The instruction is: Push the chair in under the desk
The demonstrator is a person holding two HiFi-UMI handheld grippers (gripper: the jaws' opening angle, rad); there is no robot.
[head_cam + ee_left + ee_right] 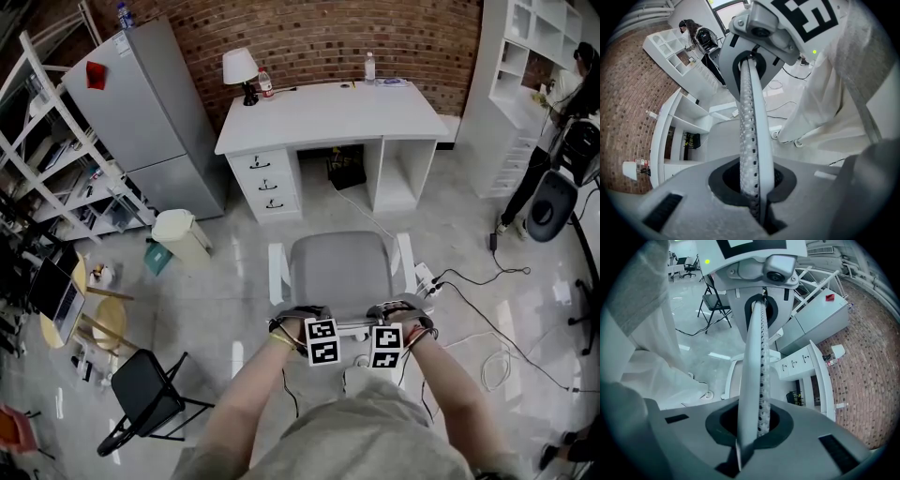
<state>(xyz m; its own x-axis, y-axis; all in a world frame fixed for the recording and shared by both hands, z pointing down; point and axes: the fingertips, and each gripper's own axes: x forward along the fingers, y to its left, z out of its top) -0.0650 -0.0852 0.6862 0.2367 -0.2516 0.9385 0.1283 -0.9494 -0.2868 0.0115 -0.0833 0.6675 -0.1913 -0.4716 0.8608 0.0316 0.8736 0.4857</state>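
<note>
Chair (339,270) is clamped at its back's top edge by left gripper (307,319) and right gripper (390,315), fingers closed on it, for a square push toward desk (328,117).

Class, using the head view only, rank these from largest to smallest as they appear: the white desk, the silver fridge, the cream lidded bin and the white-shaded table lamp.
Largest: white desk with drawers
Second: silver fridge
Third: cream lidded bin, though it stands nearer the camera than the lamp
Smallest: white-shaded table lamp
</note>
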